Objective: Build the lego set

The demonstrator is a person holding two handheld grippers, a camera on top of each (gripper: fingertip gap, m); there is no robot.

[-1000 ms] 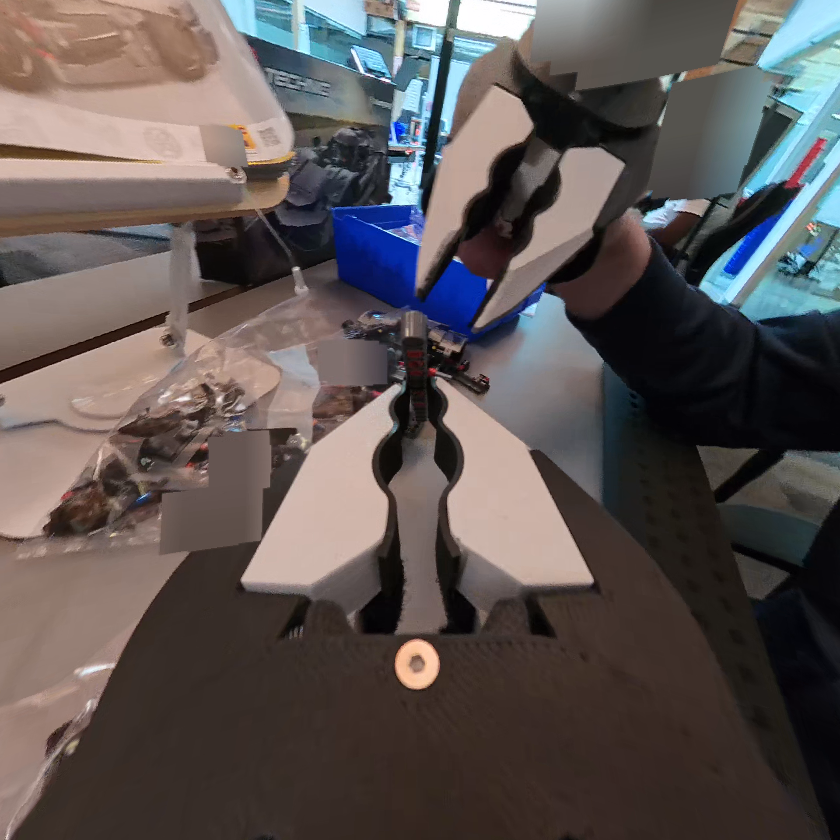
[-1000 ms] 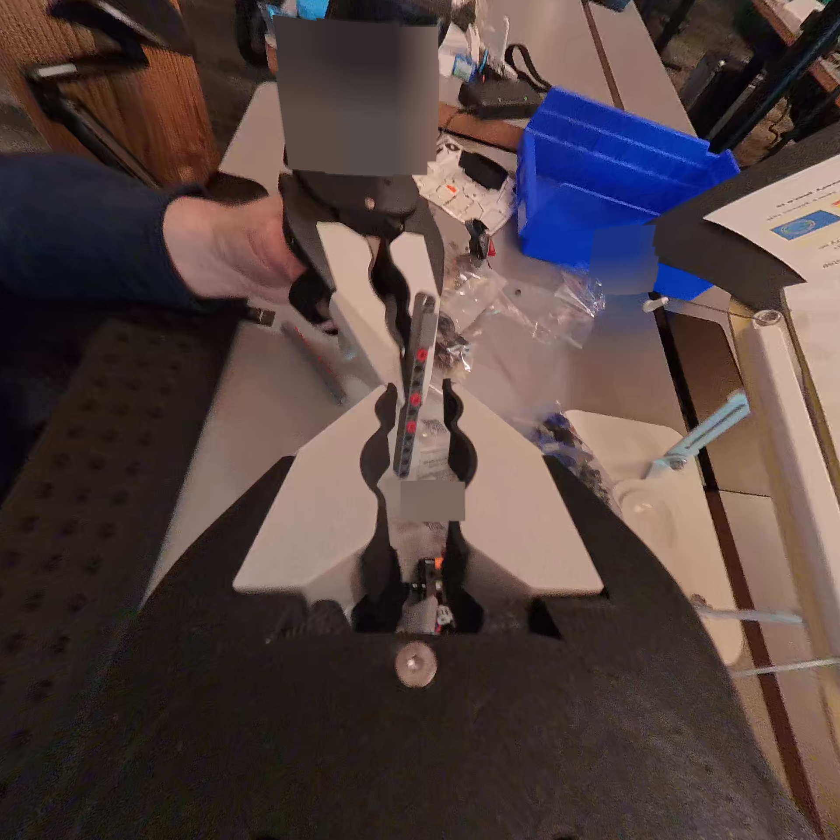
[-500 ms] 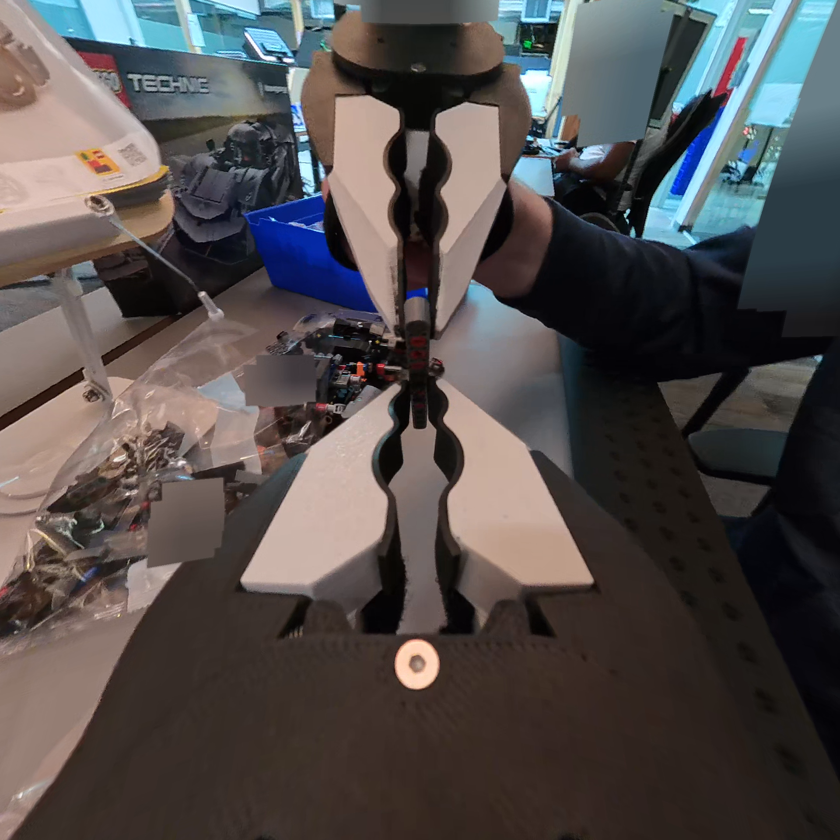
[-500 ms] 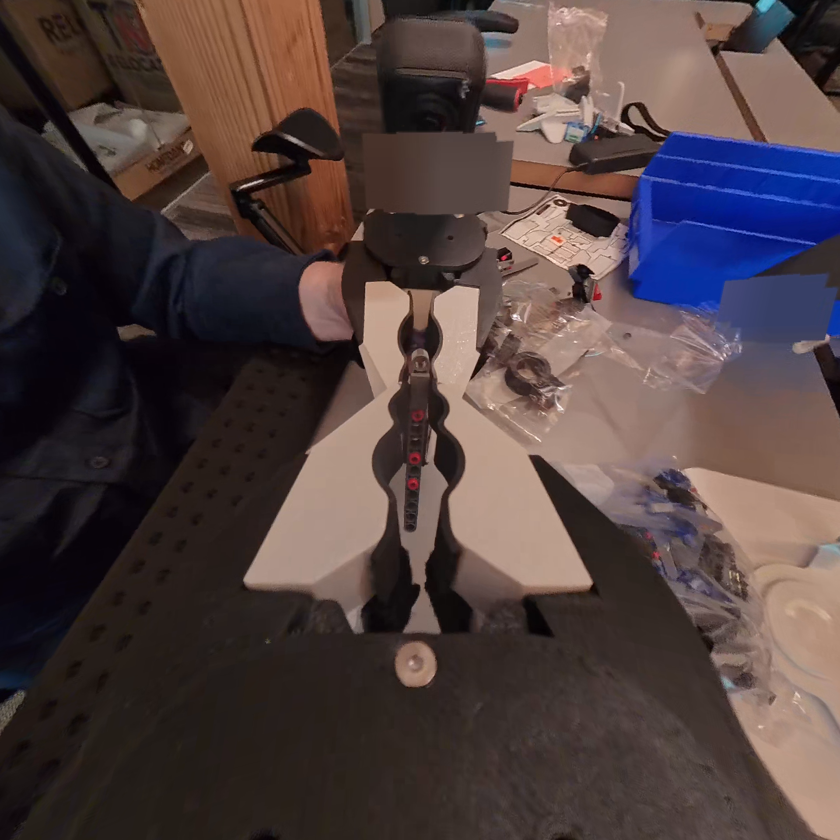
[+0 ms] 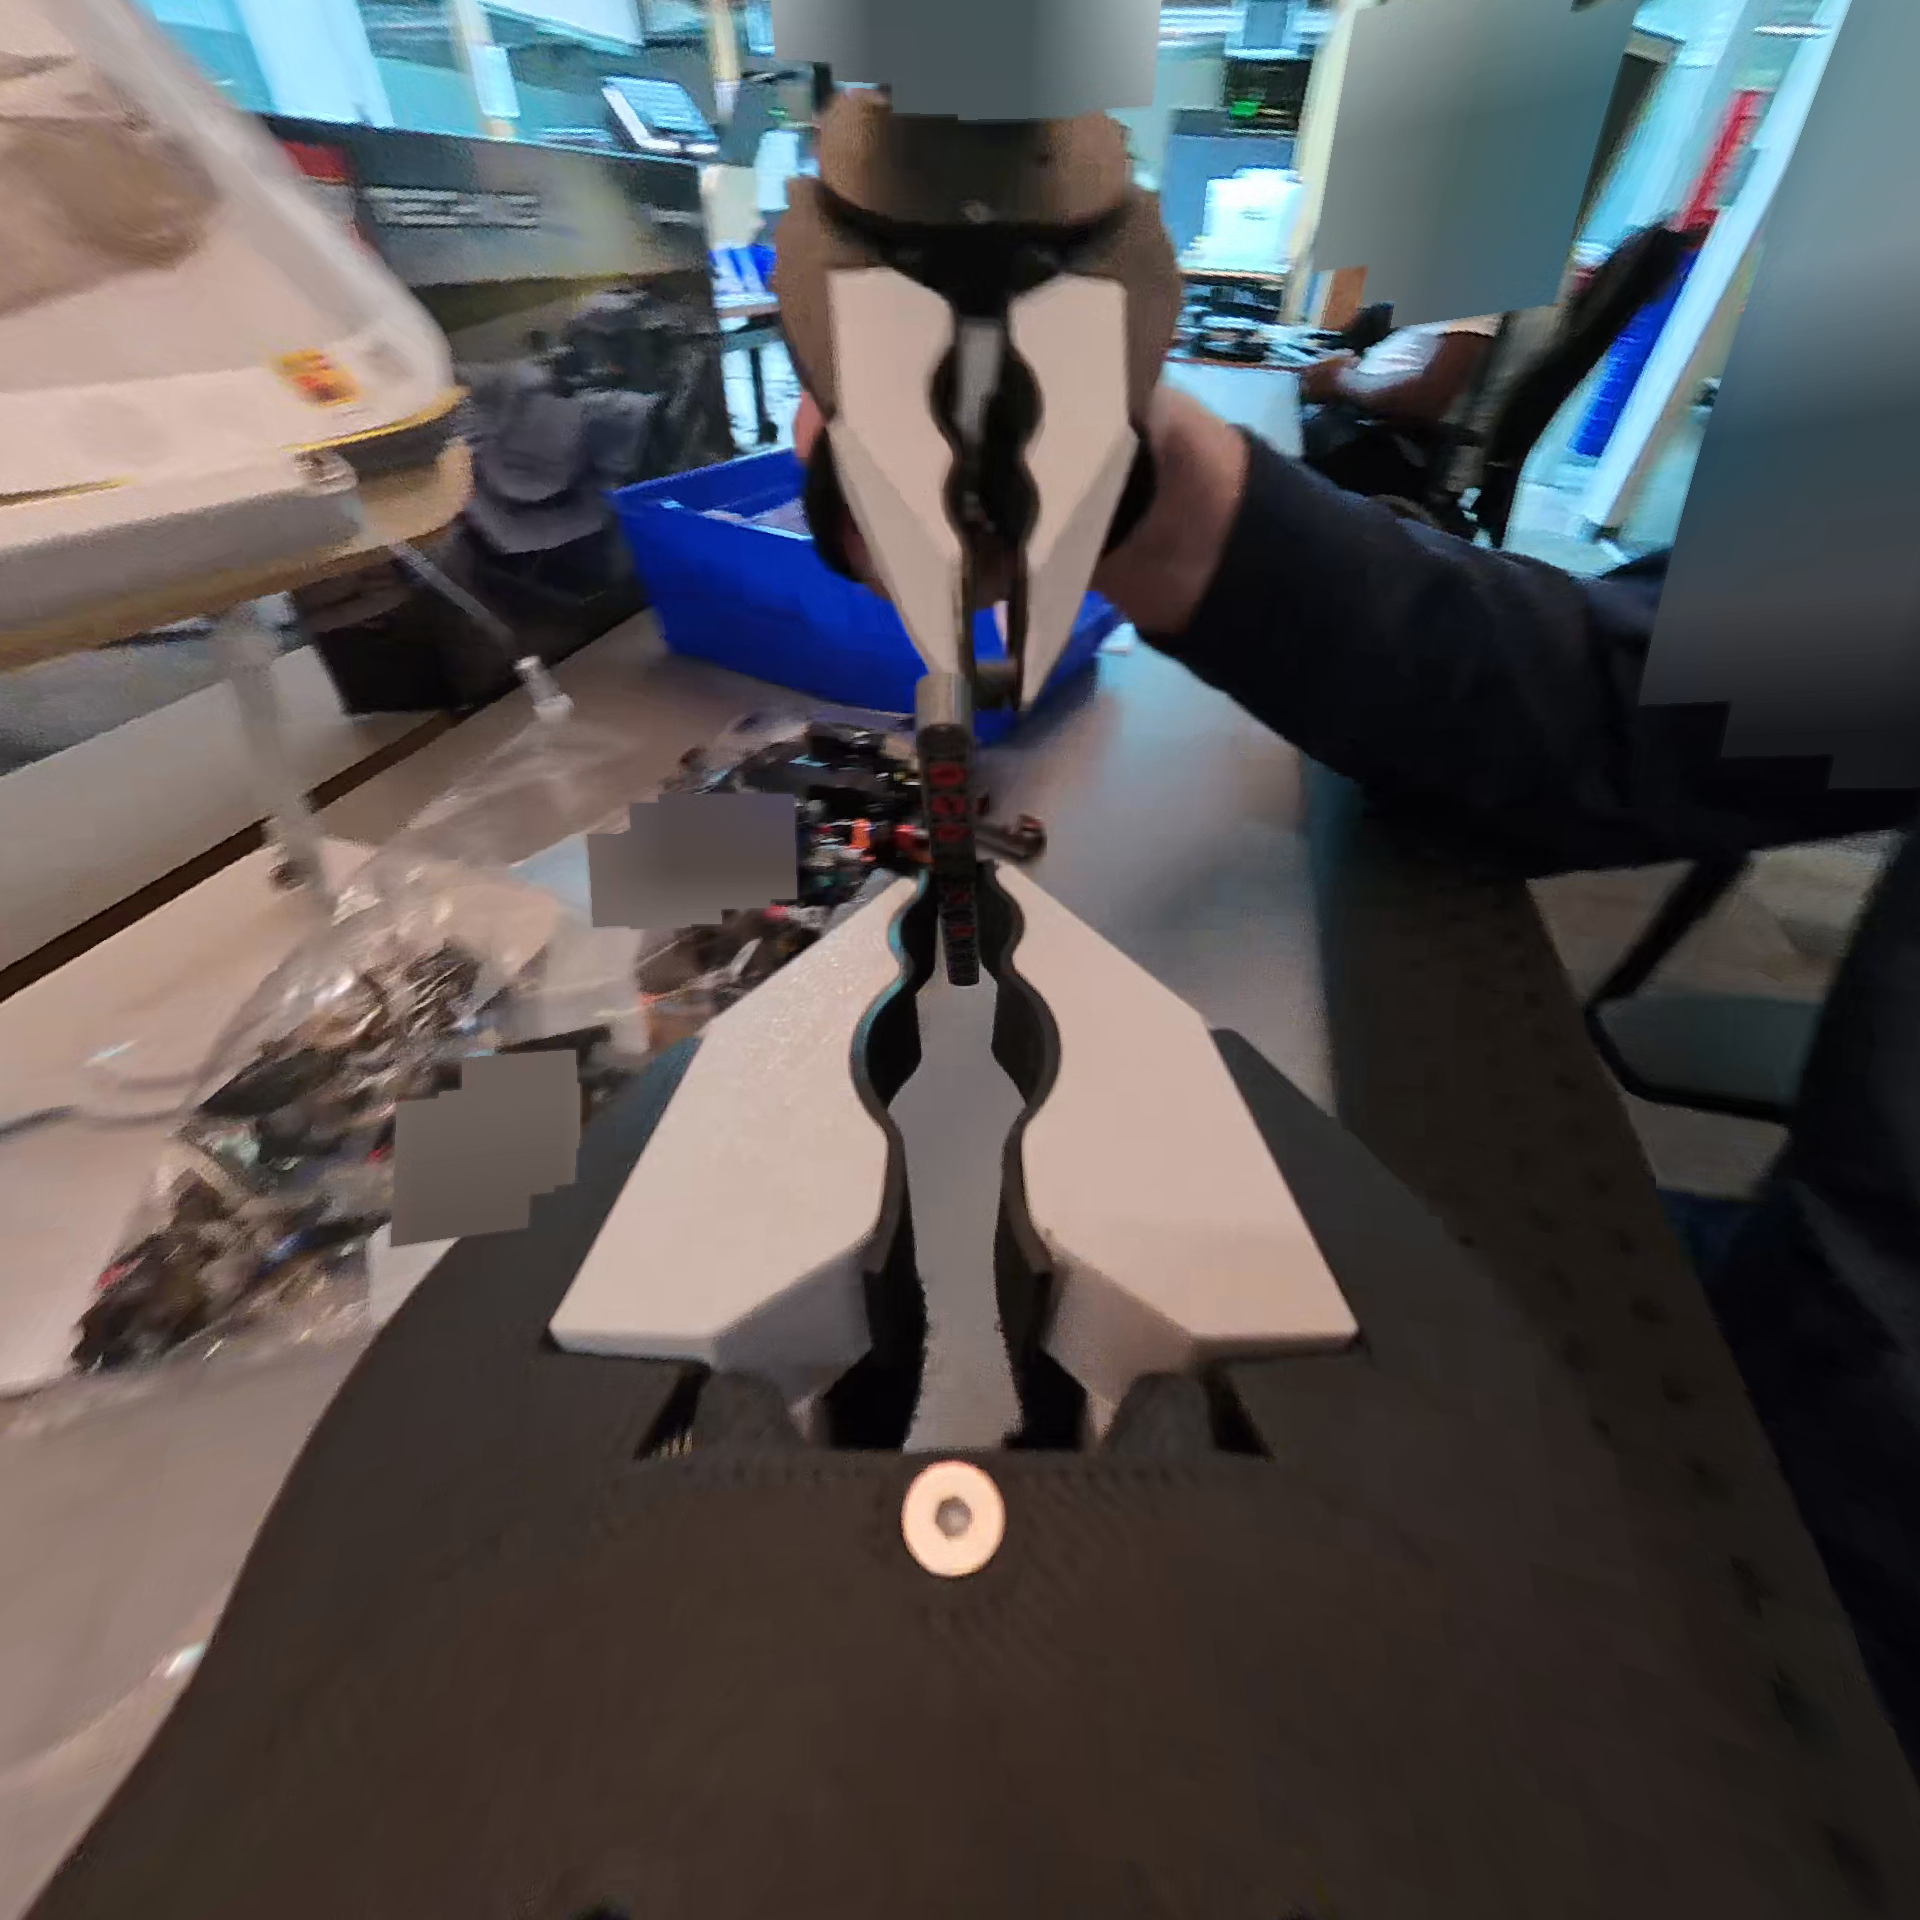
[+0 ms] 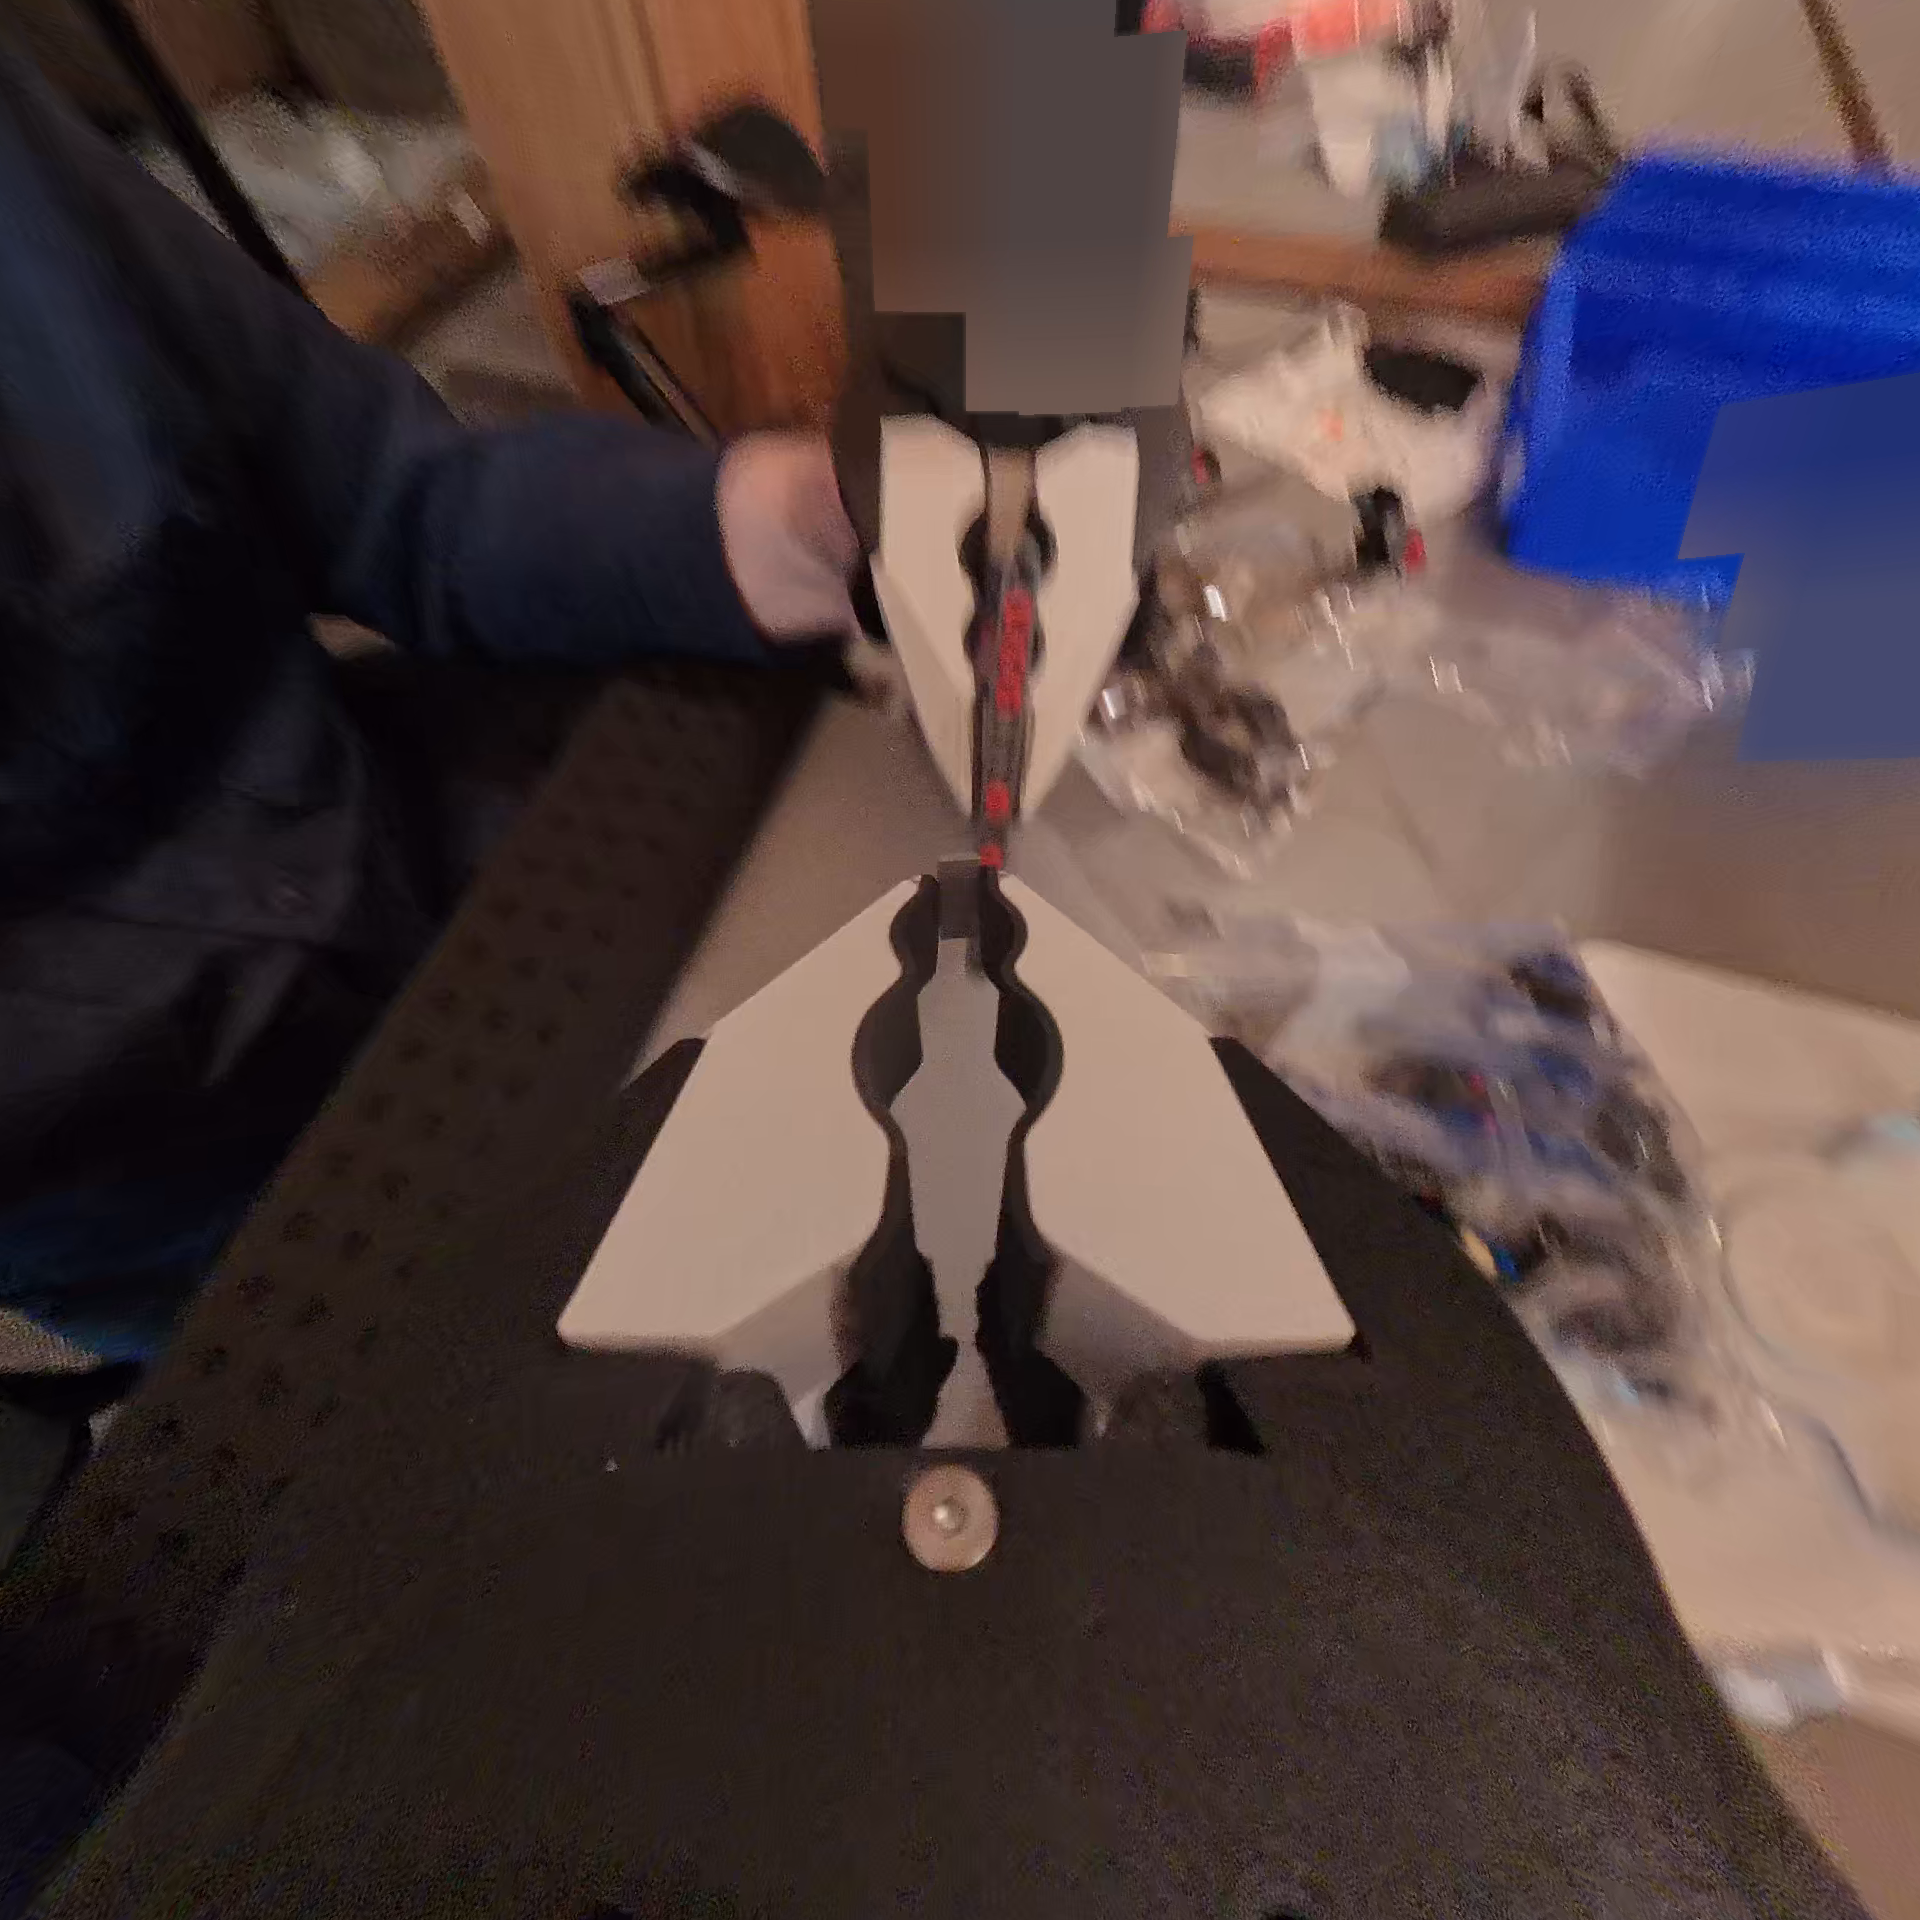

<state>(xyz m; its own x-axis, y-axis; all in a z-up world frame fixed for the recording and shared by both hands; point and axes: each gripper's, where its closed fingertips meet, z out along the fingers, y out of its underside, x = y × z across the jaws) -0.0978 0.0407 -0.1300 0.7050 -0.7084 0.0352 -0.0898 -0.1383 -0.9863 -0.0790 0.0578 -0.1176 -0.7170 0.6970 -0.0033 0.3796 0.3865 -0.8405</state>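
Note:
A dark Lego beam with red pins and a grey end is held in the air between both grippers. My left gripper is shut on its near part. My right gripper faces it tip to tip. In the blurred right wrist view the grey end sits between the tips of my right gripper, whose jaws are drawn in on it. The left gripper shows opposite, with the beam running up between its fingers.
Clear bags of Lego parts and a partly built model lie on the grey table. A blue bin stands behind. A black perforated board borders the table. A booklet stand is at the left. The grippers are tip to tip, or close to it.
The right gripper swung from a tilt to straight opposite the left one and its jaws narrowed onto the beam's grey end. The left gripper kept its hold on the beam.

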